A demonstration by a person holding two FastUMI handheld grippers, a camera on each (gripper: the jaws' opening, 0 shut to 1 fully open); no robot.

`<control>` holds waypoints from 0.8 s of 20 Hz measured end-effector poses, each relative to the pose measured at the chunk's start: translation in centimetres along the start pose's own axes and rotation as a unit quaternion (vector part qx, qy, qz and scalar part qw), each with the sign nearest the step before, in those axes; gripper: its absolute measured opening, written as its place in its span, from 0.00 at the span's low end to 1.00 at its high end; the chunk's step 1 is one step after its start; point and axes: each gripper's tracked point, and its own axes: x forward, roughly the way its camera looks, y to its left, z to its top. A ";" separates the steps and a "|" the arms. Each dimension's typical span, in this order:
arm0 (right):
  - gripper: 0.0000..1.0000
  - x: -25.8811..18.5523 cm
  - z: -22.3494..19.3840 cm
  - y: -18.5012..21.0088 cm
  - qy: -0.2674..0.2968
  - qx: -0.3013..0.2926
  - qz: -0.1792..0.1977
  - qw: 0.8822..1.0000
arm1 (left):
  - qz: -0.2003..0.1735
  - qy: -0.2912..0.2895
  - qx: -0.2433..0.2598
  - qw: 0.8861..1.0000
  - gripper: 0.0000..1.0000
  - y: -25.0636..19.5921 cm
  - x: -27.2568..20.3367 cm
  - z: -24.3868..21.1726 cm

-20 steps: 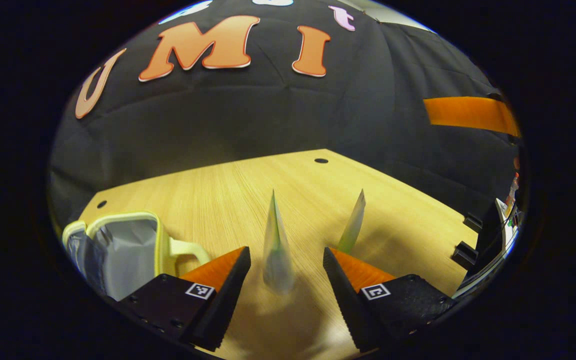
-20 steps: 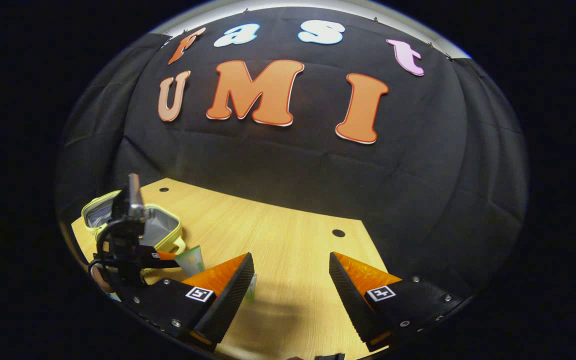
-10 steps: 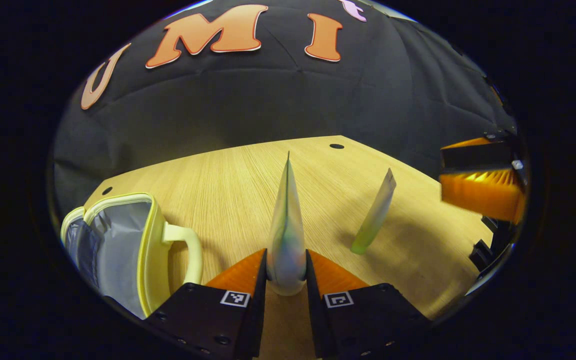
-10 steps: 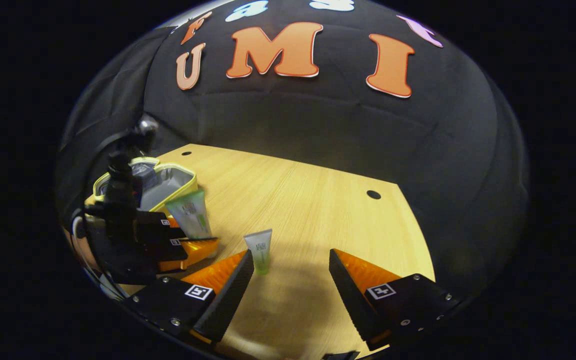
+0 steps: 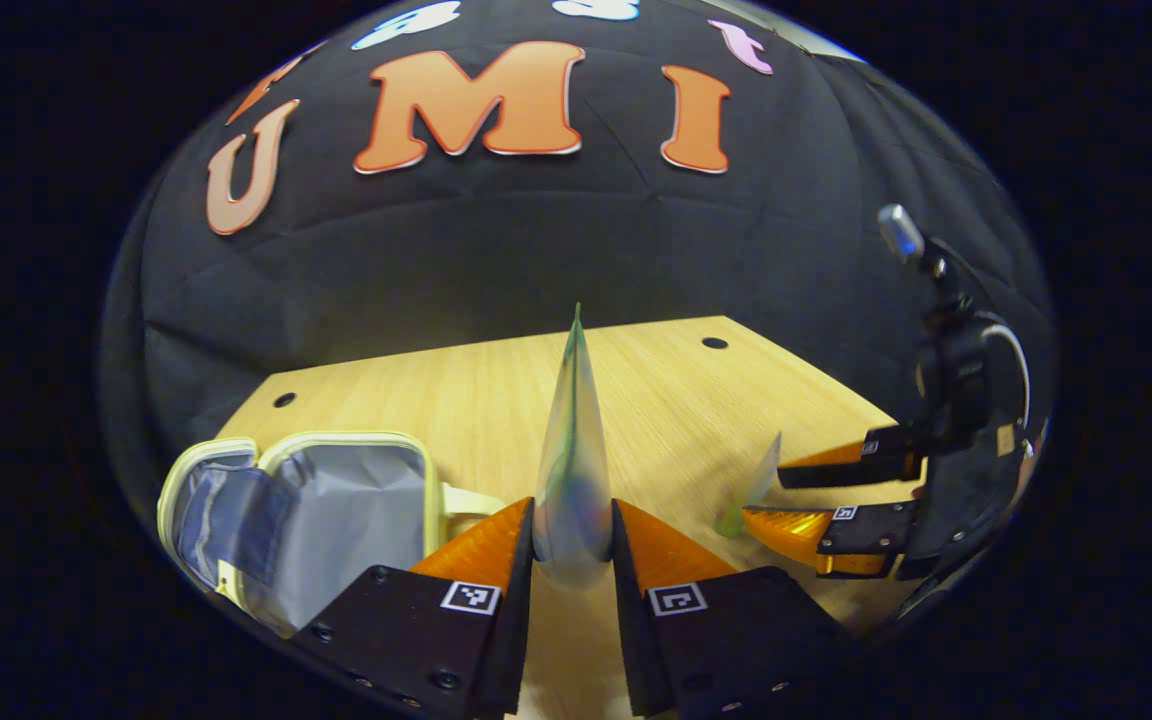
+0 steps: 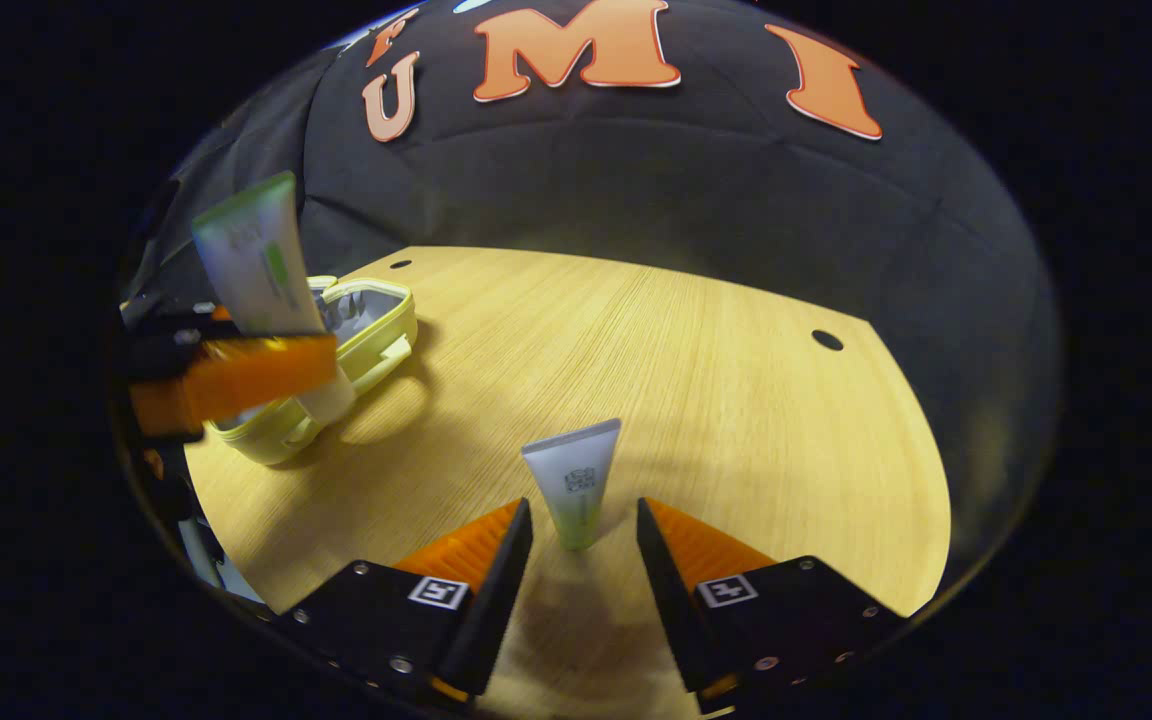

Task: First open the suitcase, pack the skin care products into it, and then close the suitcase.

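Lifting tube (image 5: 573, 450) in left tongs (image 5: 573, 530), now raised.

the suitcase (image 5: 336, 500) is pale yellow outside with a grey lining and a blue-grey inner pocket. the larger tube (image 6: 256, 265) is whitish, shading to green at its flat end, with a green mark on its face. the smaller tube (image 6: 574, 480) is white above, green toward its cap. the tabletop (image 6: 696, 400) is light wood grain with dark round holes.
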 end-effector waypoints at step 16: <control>0.36 -3.1 5.2 5.4 -0.037 -0.010 -0.007 0.999 | 0.092 0.069 -0.044 0.992 0.39 18.8 -5.5 -3.9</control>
